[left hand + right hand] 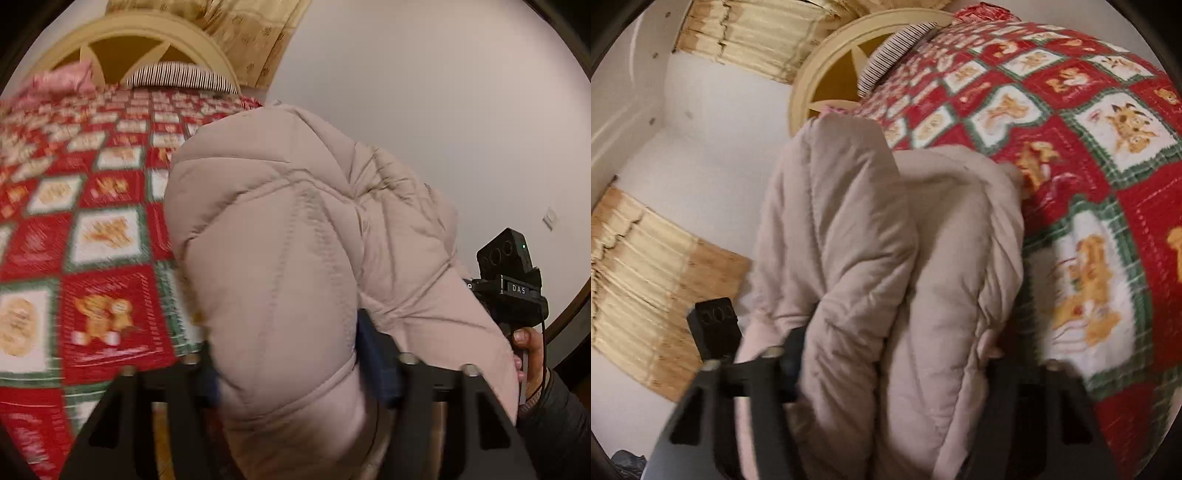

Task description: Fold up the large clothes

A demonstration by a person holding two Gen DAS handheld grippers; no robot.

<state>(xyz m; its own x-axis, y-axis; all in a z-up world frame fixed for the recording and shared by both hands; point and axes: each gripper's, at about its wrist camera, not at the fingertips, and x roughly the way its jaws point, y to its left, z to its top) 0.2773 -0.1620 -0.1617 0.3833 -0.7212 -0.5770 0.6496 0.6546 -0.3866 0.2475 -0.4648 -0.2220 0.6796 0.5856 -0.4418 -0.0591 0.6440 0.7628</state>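
Both of your black grippers, left gripper (pixel 295 373) and right gripper (pixel 894 369), squeeze the puffy beige quilted coat (pixel 295 229), with the red checked quilt (pixel 92 221) beyond them

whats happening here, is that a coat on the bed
Yes. A person holds a two-finger gripper in each hand, and both are clamped on a puffy beige quilted coat over a bed with a red, green and white patchwork quilt. The left gripper has a thick fold bunched between its fingers; the right gripper grips another padded bundle. The coat is gathered up off the quilt, not yet folded flat.
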